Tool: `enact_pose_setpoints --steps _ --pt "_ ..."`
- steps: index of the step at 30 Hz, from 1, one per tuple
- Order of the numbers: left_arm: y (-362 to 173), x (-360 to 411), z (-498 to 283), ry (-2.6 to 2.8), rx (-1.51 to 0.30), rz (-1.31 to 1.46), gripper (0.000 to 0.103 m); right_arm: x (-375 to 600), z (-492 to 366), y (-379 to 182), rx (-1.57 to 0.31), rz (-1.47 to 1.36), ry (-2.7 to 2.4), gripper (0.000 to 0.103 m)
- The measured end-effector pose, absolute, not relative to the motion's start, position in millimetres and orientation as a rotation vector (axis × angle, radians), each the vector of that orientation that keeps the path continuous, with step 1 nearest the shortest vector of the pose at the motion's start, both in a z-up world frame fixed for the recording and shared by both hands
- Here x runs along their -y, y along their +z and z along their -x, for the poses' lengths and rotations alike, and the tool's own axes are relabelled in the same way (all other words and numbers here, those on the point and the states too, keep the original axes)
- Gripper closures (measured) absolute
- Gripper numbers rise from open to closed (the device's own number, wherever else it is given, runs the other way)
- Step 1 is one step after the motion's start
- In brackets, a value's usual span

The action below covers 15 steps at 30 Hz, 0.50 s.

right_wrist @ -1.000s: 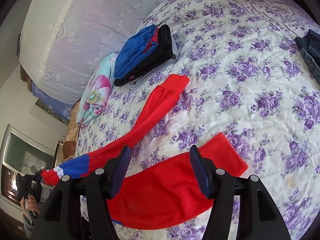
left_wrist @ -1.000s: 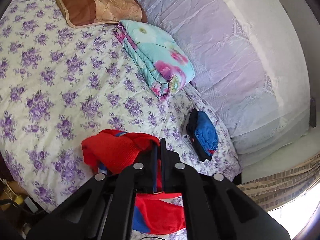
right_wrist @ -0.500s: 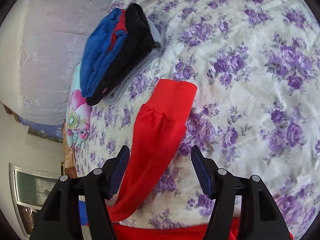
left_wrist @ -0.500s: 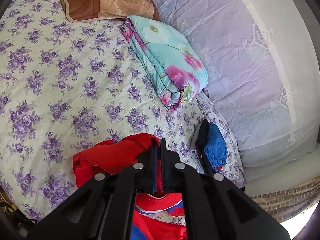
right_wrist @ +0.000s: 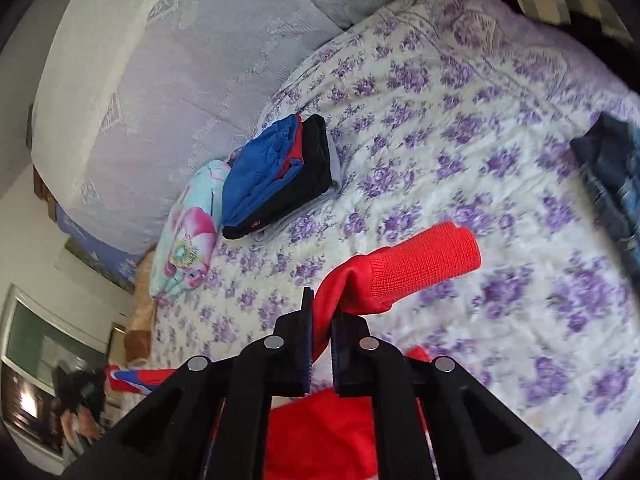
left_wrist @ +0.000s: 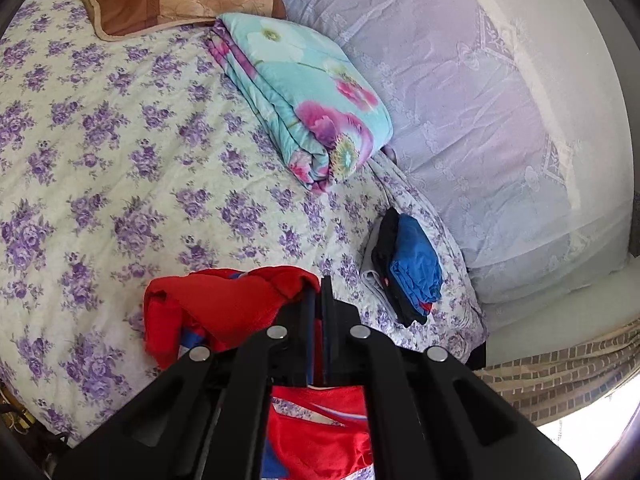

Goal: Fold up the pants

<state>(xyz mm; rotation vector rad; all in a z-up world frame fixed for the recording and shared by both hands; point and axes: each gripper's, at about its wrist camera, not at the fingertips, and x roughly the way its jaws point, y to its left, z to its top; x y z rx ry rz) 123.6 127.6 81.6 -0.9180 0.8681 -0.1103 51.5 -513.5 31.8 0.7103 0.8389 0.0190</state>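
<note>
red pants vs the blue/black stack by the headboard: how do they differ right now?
The red pants are unfolded, a cuffed leg lifted off the bed; the blue and black stack is neatly folded and lies flat.
The red pants are pinched in the left gripper and right gripper; nothing touches the stack.
The pants are one garment; the stack holds several.
Both are on the floral bedspread.

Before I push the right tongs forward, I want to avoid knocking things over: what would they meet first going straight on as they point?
Likely the bedspread beyond the red cuff the right tongs already hold; the folded pile sits left of that line, though depth is unclear.
</note>
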Motion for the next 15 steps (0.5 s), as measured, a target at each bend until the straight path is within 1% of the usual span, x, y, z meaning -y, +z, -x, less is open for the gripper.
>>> enact_pose_setpoints --steps 2,4,5,6,8,9,10,11,12,13,15 --pt "69 -113 -159 -0.134 -0.906 0.912 0.102 519 -82 12 -0.888 -0.707 -0.018 0.096" --pt "49 -96 -207 -0.147 -0.940 0.860 0.101 526 -130 -22 -0.939 -0.673 -0.097 0.095" --pt "37 -89 -229 -0.135 -0.950 0.816 0.099 524 -150 -40 -0.965 -0.626 -0.140 0.093" --pt "23 -82 -252 -0.129 -0.995 0.762 0.092 522 -162 -53 -0.992 -0.604 -0.174 0.088" --pt "-3 -83 -270 -0.053 -1.103 0.758 0.091 513 -163 -50 -0.944 -0.651 -0.141 0.085" --pt "-6 -86 -264 -0.074 -1.104 0.804 0.091 508 -155 -42 -0.894 -0.670 -0.101 0.074" --pt "-2 -90 -251 -0.123 -1.071 0.830 0.082 506 -144 -33 -0.848 -0.664 -0.088 0.056" --pt "4 -94 -239 -0.127 -1.048 0.809 0.074 505 -132 -26 -0.811 -0.643 -0.102 0.049" --pt "9 -98 -224 -0.099 -1.030 0.774 0.055 506 -121 -21 -0.793 -0.627 -0.116 0.043" --pt "15 -105 -204 -0.067 -1.006 0.745 0.045 511 -111 -19 -0.793 -0.629 -0.119 0.043" --pt "15 -118 -174 -0.059 -1.009 0.747 0.043 522 -90 -21 -0.806 -0.679 -0.131 0.043"
